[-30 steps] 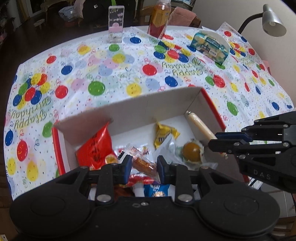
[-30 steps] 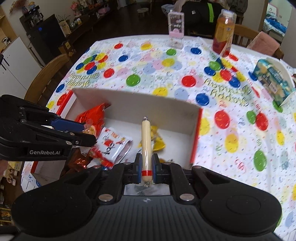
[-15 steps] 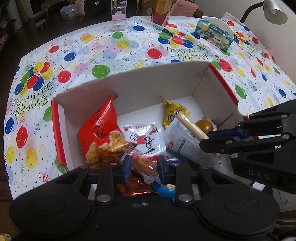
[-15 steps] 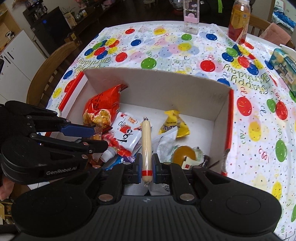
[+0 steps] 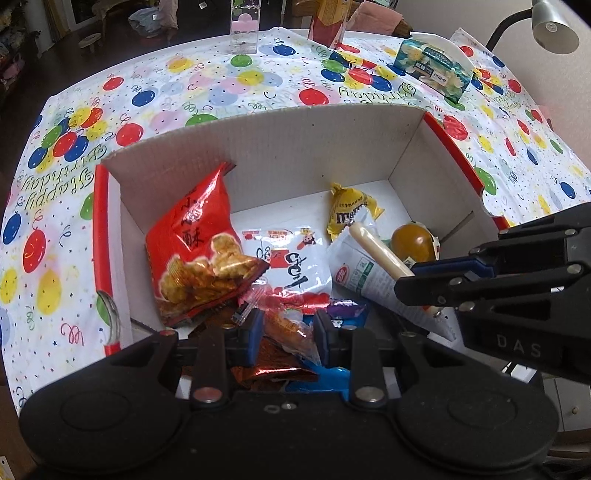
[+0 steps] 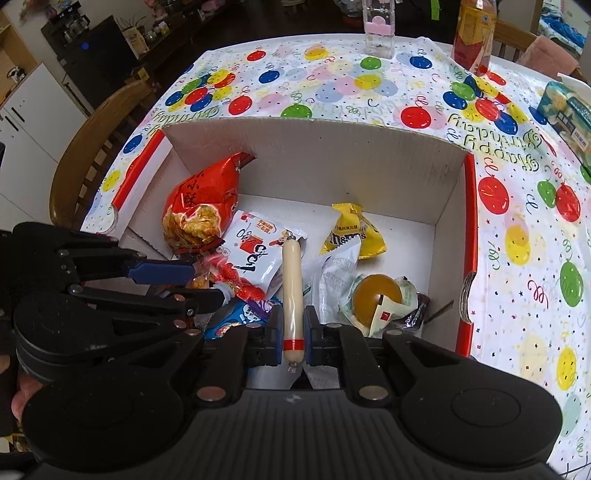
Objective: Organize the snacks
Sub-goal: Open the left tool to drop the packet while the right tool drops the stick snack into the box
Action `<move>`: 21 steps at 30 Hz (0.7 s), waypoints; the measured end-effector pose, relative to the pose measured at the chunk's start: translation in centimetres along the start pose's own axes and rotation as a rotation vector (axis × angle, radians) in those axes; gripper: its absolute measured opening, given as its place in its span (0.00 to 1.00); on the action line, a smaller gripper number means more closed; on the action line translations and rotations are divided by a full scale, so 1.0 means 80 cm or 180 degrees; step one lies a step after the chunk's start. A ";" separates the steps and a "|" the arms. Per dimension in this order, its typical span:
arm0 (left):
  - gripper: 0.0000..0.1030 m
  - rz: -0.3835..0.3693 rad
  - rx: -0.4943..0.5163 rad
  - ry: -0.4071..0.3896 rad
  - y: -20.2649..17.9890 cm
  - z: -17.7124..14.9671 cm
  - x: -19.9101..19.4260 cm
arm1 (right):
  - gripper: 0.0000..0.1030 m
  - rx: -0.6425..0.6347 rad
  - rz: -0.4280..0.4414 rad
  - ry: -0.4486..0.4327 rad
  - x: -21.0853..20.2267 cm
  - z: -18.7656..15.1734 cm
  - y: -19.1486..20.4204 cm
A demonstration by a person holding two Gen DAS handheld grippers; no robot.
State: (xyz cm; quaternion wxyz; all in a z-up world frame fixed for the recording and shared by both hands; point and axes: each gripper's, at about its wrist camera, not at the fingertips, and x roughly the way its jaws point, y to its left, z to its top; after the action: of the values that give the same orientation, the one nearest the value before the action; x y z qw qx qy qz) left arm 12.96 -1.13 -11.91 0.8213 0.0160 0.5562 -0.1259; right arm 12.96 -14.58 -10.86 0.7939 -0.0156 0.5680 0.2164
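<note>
Big table under balloon tablecloth (image 6: pixel 332 85), bottle (image 6: pixel 474 33) and clear container (image 6: pixel 378 27) at far edge. Open cardboard box (image 6: pixel 332 147) in middle, red-trimmed walls, half full of snacks. Largest inside: red chip bag (image 5: pixel 195 251) leaning at left wall; white packet (image 5: pixel 291 262) flat beside it; white-green pouch (image 5: pixel 362 273) to right; yellow candy bag (image 5: pixel 351 214) near back; round amber jelly cup (image 6: pixel 376 295) at right.

Right gripper (image 6: pixel 293 334) clenched on sausage stick (image 6: pixel 291 288), grip near red band at near end, held above box contents. Long axis straight forward along fingers, free tip pointing toward far wall of box, roughly level, slightly down.

Left gripper (image 5: pixel 286 330) over near-left part of box, closed on small clear-wrapped orange snack (image 5: pixel 291 328), wrapper crumpled between pads.

Risks, judged: sausage held by one end only, smooth casing, likely to pivot or slip if swung. Release from height could bounce off pouch and roll. Grippers close together above box, collision possible if both lower at once. Thin wrapper on left may tear or slide out.
</note>
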 end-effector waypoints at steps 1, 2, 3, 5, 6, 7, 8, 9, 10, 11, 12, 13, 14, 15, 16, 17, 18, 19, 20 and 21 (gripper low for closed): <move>0.26 -0.0007 -0.0010 0.0004 0.000 -0.001 0.001 | 0.11 0.0024 -0.0001 0.0001 0.001 -0.001 -0.001; 0.26 -0.0015 -0.0012 0.0007 0.000 -0.001 0.002 | 0.11 0.0048 0.0004 0.0000 0.001 -0.002 -0.003; 0.26 -0.0019 -0.0009 0.0009 -0.001 -0.002 0.003 | 0.11 0.0066 0.0007 -0.0004 0.002 -0.003 -0.003; 0.26 -0.0021 -0.0021 0.0000 -0.001 -0.004 0.005 | 0.11 0.0093 0.0009 -0.0024 0.002 -0.004 -0.005; 0.26 -0.0027 -0.0034 -0.0009 0.000 -0.005 0.005 | 0.11 0.0110 0.0008 -0.0038 0.001 -0.005 -0.005; 0.26 -0.0029 -0.0057 -0.0017 0.000 -0.005 0.005 | 0.11 0.0123 0.0006 -0.0050 0.000 -0.006 -0.006; 0.27 -0.0030 -0.0072 -0.0028 0.000 -0.005 0.005 | 0.11 0.0131 0.0002 -0.0058 -0.001 -0.006 -0.005; 0.29 -0.0029 -0.0079 -0.0040 0.000 -0.006 0.004 | 0.11 0.0137 0.0000 -0.0067 -0.001 -0.006 -0.006; 0.31 -0.0027 -0.0087 -0.0050 0.000 -0.006 0.004 | 0.11 0.0147 0.0000 -0.0073 -0.002 -0.007 -0.006; 0.32 -0.0029 -0.0094 -0.0060 -0.001 -0.007 0.003 | 0.11 0.0159 0.0006 -0.0081 -0.003 -0.007 -0.007; 0.35 -0.0032 -0.0095 -0.0073 -0.001 -0.007 0.002 | 0.11 0.0175 0.0008 -0.0087 -0.004 -0.008 -0.007; 0.43 -0.0025 -0.0097 -0.0085 -0.001 -0.008 0.002 | 0.11 0.0186 0.0009 -0.0093 -0.005 -0.009 -0.008; 0.49 -0.0013 -0.0099 -0.0099 -0.002 -0.008 0.001 | 0.11 0.0192 0.0021 -0.0104 -0.006 -0.010 -0.009; 0.58 0.0004 -0.0097 -0.0124 -0.002 -0.009 -0.001 | 0.11 0.0203 0.0033 -0.0113 -0.008 -0.010 -0.009; 0.61 0.0030 -0.0085 -0.0149 -0.003 -0.010 -0.003 | 0.11 0.0219 0.0029 -0.0123 -0.010 -0.011 -0.010; 0.62 0.0052 -0.0066 -0.0171 -0.003 -0.010 -0.006 | 0.11 0.0232 0.0028 -0.0136 -0.013 -0.012 -0.011; 0.63 0.0064 -0.0055 -0.0186 -0.004 -0.011 -0.008 | 0.11 0.0249 0.0038 -0.0156 -0.016 -0.013 -0.013; 0.66 0.0069 -0.0060 -0.0199 -0.004 -0.012 -0.010 | 0.11 0.0269 0.0047 -0.0174 -0.019 -0.013 -0.014; 0.68 0.0072 -0.0074 -0.0215 -0.003 -0.013 -0.012 | 0.11 0.0285 0.0056 -0.0190 -0.021 -0.014 -0.015; 0.69 0.0075 -0.0084 -0.0236 -0.003 -0.014 -0.015 | 0.11 0.0299 0.0066 -0.0209 -0.025 -0.015 -0.016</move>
State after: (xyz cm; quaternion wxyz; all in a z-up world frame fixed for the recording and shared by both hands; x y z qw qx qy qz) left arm 11.48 -0.99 -11.20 0.8429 0.0070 0.5268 -0.1094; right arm 11.84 -16.73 -9.80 0.8097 0.0348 0.5513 0.1981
